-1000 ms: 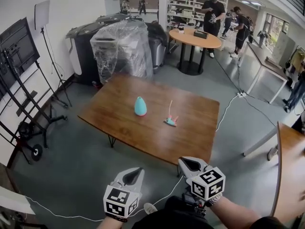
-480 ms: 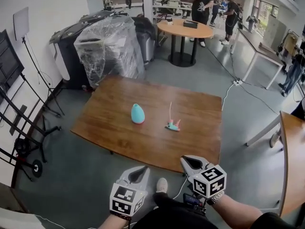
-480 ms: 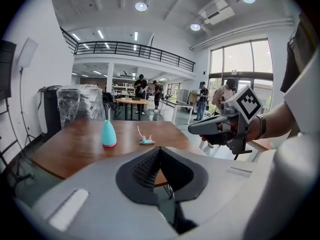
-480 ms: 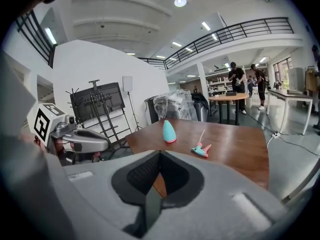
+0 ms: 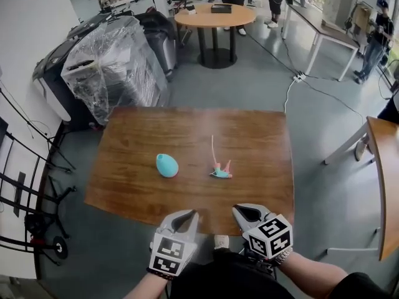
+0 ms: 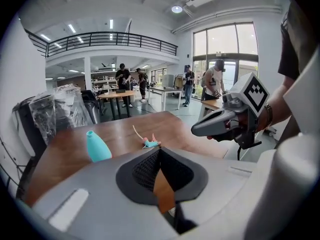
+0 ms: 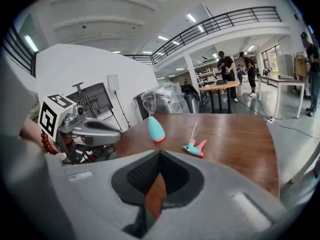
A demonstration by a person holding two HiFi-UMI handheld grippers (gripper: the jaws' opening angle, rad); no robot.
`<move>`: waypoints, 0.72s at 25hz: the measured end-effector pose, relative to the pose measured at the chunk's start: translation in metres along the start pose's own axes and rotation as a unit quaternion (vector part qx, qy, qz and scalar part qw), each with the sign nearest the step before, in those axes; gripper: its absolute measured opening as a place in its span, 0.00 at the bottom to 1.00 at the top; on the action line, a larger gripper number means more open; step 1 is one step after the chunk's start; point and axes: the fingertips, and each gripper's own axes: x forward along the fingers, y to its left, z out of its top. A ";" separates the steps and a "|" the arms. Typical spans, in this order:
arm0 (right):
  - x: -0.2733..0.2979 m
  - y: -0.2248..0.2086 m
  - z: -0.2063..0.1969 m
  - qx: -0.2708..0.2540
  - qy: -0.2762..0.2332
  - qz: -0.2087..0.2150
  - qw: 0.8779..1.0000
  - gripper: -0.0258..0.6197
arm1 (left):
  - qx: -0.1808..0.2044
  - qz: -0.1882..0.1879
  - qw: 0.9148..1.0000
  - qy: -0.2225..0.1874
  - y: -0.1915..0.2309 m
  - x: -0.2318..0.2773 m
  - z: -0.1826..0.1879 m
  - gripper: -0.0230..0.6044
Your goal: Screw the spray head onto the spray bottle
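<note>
On the wooden table [image 5: 262, 136] in the middle of the head view, the teal spray bottle [image 5: 166, 166] stands upright, left of centre, with its open neck uppermost. The spray head [image 5: 219, 170] lies on its side to the bottle's right, apart from it, with its thin dip tube pointing toward the far edge (the trigger is pink, the body teal). Both grippers are held off the table's near edge, side by side and apart, so that edge lies between them and the two items. The left gripper [image 5: 189, 215] has its jaws together with nothing between them; its own view shows the bottle [image 6: 97, 146] and spray head [image 6: 149, 143] ahead. The right gripper [image 5: 240, 209] is likewise closed and empty. Beyond the far-left corner stands a plastic-wrapped machine [image 5: 115, 67], with a round table [image 5: 215, 15] behind it. A cable and power strip [image 5: 298, 76] lie on the floor at far right, equipment stands [image 5: 31, 185] line the left wall, and a second wooden table [image 5: 383, 179] stands at right.
</note>
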 end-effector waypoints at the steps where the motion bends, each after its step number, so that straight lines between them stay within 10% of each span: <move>1: 0.001 -0.003 0.001 0.003 0.000 -0.004 1.000 0.02 | 0.006 -0.007 1.000 0.003 0.002 0.006 0.002 0.07; 18: 0.024 -0.005 0.026 0.075 -0.003 -0.163 0.984 0.02 | 0.139 -0.172 0.974 0.041 0.039 0.098 -0.007 0.11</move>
